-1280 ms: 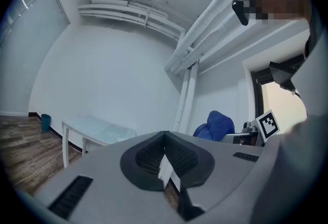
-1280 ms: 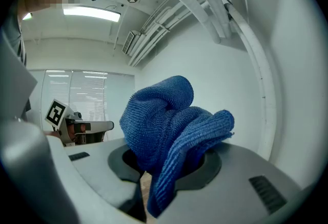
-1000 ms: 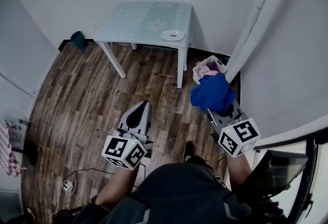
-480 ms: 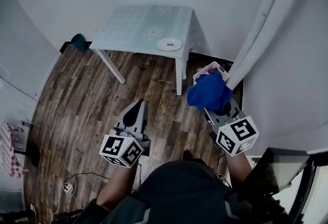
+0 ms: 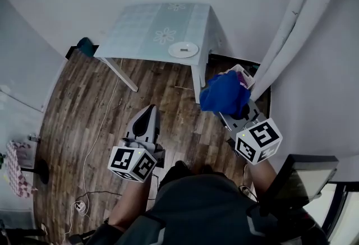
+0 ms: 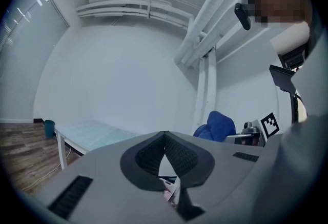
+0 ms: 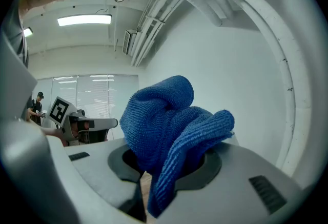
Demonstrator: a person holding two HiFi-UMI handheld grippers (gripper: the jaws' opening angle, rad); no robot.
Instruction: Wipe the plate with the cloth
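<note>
A white plate (image 5: 183, 49) lies near the right front edge of a pale patterned table (image 5: 146, 33) ahead of me. My right gripper (image 5: 231, 105) is shut on a bunched blue cloth (image 5: 224, 93), which fills the right gripper view as a blue cloth (image 7: 169, 130) hanging out of the jaws. My left gripper (image 5: 147, 115) is shut with nothing in it, its jaws meeting at a seam in the left gripper view (image 6: 165, 141). Both grippers hover over the wooden floor, short of the table. The blue cloth (image 6: 216, 125) also shows at the right of the left gripper view.
A white basket (image 5: 242, 74) with pink and purple things stands on the floor by the table's right leg, beside a white curtain (image 5: 291, 31). A teal bin (image 5: 85, 46) sits at the wall left of the table. A cable (image 5: 95, 137) runs over the floor.
Both grippers and the view have advanced toward the table, which now lies nearer. The blue cloth stays in the right gripper, now overlapping the basket.
</note>
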